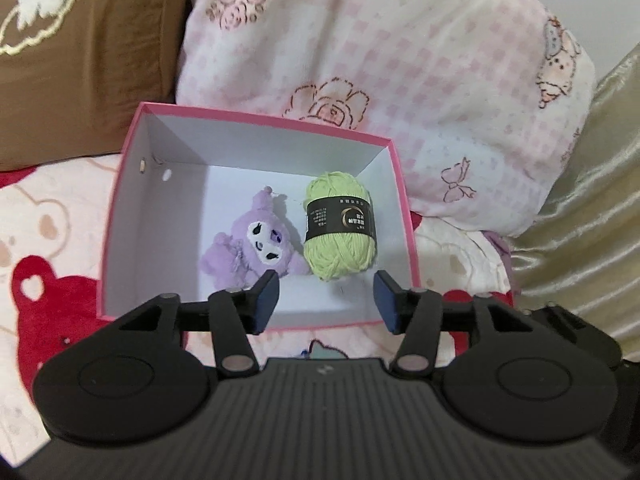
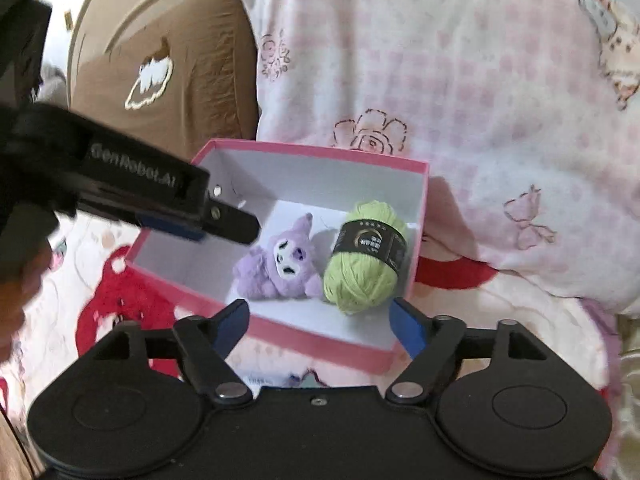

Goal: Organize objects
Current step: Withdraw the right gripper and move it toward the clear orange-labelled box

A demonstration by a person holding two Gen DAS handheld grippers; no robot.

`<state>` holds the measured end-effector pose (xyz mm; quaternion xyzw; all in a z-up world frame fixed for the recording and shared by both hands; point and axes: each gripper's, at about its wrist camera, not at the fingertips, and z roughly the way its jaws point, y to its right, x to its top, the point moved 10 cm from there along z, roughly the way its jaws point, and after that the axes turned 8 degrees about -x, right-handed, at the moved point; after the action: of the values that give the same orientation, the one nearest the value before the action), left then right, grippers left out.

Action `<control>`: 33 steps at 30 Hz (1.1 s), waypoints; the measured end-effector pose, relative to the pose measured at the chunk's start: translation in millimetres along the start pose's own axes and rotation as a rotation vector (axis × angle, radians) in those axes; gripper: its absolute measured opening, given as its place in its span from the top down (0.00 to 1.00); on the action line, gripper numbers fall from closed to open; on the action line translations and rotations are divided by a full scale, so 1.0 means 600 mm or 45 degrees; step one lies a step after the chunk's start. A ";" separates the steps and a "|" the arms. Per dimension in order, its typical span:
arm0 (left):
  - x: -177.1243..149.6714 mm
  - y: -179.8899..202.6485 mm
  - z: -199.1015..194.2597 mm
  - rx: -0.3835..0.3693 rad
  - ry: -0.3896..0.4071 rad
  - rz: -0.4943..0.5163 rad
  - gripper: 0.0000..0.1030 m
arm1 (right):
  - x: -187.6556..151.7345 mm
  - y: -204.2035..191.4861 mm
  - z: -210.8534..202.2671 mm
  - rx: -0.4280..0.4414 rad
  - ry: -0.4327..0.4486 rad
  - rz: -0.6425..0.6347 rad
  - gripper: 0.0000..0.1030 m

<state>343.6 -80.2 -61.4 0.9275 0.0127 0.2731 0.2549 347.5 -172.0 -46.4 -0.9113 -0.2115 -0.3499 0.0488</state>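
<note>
On the bed, a stiff pink cardboard box (image 1: 120, 216) with smooth white inner walls holds a small purple plush toy (image 1: 250, 240) on the left and a green yarn ball (image 1: 340, 226) with a dark paper band just beside it on the right. Both look light and soft, so I judge the plush is best taken around its body and the yarn across its middle. The left gripper (image 1: 326, 300) stands partly open and empty; the right gripper (image 2: 320, 326) stands wide and empty.
</note>
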 end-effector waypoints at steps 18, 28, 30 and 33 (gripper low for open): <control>-0.114 -0.004 -0.133 0.037 -0.059 0.013 0.03 | -0.031 -0.032 -0.173 0.022 0.126 -0.130 0.04; -0.171 0.006 -0.162 0.008 -0.133 0.059 0.00 | -0.074 -0.025 -0.211 0.142 0.048 -0.091 0.03; -0.184 0.009 -0.166 0.007 -0.144 0.065 0.00 | -0.084 -0.025 -0.220 0.155 0.038 -0.101 0.03; -0.202 0.014 -0.173 0.011 -0.153 0.092 0.00 | -0.098 -0.024 -0.235 0.181 0.024 -0.103 0.03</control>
<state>186.1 -58.7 -43.3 0.9432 -0.0349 0.2259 0.2413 215.5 -212.8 19.7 -0.8928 -0.2721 -0.3444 0.1011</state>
